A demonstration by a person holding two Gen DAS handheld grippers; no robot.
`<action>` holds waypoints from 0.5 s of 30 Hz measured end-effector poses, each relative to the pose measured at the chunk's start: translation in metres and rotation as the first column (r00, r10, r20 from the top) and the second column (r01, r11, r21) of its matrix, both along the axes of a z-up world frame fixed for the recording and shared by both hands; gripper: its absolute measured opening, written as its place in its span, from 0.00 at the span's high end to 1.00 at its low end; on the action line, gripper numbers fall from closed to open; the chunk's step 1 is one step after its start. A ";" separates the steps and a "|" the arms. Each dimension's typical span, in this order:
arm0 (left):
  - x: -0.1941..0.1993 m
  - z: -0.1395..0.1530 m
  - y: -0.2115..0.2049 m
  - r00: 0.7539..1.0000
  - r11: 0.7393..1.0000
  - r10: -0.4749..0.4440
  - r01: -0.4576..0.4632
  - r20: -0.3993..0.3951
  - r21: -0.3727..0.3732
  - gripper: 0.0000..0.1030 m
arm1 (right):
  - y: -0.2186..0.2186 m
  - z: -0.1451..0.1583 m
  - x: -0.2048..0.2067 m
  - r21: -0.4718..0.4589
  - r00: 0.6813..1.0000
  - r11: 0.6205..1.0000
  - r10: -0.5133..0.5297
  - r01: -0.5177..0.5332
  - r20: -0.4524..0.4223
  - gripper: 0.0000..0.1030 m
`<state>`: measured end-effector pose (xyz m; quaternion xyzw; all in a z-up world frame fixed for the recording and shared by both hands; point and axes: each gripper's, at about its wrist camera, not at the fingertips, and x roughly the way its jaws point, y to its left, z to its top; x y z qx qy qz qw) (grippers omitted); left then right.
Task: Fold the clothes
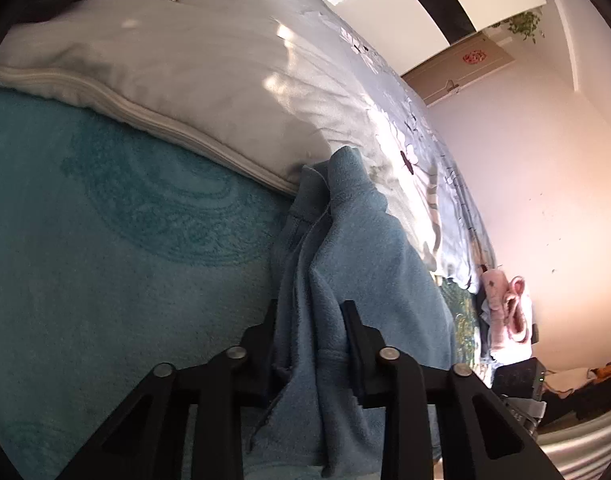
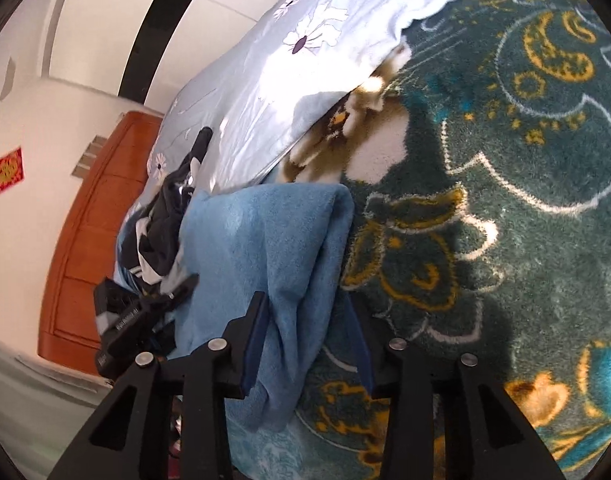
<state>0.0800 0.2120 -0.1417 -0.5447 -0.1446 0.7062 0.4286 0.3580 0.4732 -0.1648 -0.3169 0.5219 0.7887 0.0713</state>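
Observation:
A blue fleece garment [image 1: 369,264] runs bunched between the two fingers of my left gripper [image 1: 311,312], which is shut on it; its folds hang over a teal towel-like blanket [image 1: 125,240]. In the right wrist view the same blue garment [image 2: 265,248] lies draped between the fingers of my right gripper [image 2: 305,312], which is shut on its edge above a dark green patterned blanket [image 2: 485,200]. The other gripper [image 2: 145,320] shows at lower left in the right wrist view, holding the garment's far side.
A white zipped pillow [image 1: 165,72] and a grey floral duvet [image 2: 285,60] lie on the bed. Black-and-white clothing [image 2: 161,224] is heaped beyond the garment. A pink soft toy [image 1: 505,308] sits at the bed's far end. A wooden door [image 2: 97,240] stands at left.

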 end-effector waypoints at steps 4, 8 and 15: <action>0.018 0.013 -0.023 0.998 0.998 0.050 -0.048 -0.048 0.052 0.86 | 0.008 -0.004 -0.007 -0.048 0.998 0.998 0.037 -0.039 -0.043 0.91; 0.037 0.026 -0.046 0.990 0.990 0.102 -0.092 -0.093 0.105 0.88 | 0.018 0.021 -0.031 0.007 0.986 0.990 0.140 -0.140 -0.095 0.92; 0.048 0.016 -0.069 0.985 0.982 0.163 -0.156 -0.062 0.110 0.88 | 0.015 0.050 -0.082 0.211 0.934 0.917 0.354 -0.339 -0.039 0.94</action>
